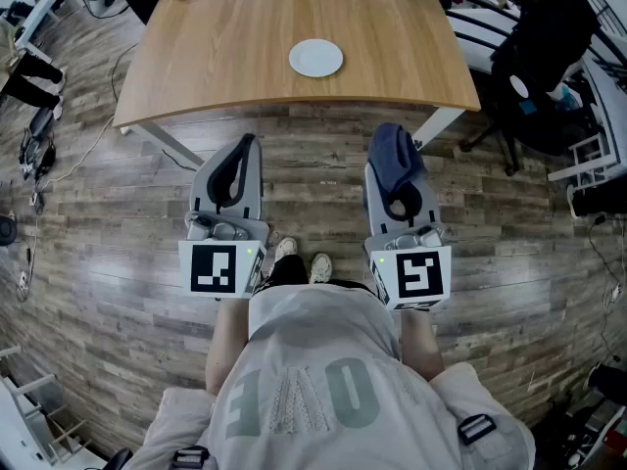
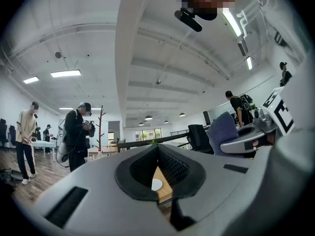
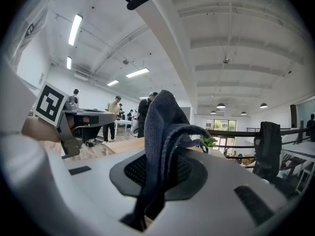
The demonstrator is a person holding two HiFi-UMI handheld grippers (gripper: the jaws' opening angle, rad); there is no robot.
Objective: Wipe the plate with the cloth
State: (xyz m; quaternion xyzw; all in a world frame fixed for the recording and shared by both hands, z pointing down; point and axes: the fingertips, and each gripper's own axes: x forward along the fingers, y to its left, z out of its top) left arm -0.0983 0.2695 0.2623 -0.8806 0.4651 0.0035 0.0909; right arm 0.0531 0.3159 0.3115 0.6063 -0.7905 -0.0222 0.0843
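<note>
Plate sits near the tabletop front edge: probably rigid, light, breakable, may slide. Cloth is soft and limp, pinched in right gripper. Left gripper is closed and empty, could steady the rim

left tool jaws together, nothing btwn; plate on table beyond

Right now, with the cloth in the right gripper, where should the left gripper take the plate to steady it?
By its near rim, coming in low from the person's side. The plate lies flat on the table, so likely only its thin rim offers a hold; that side faces the left gripper, whose jaws are shut and must open first.
</note>
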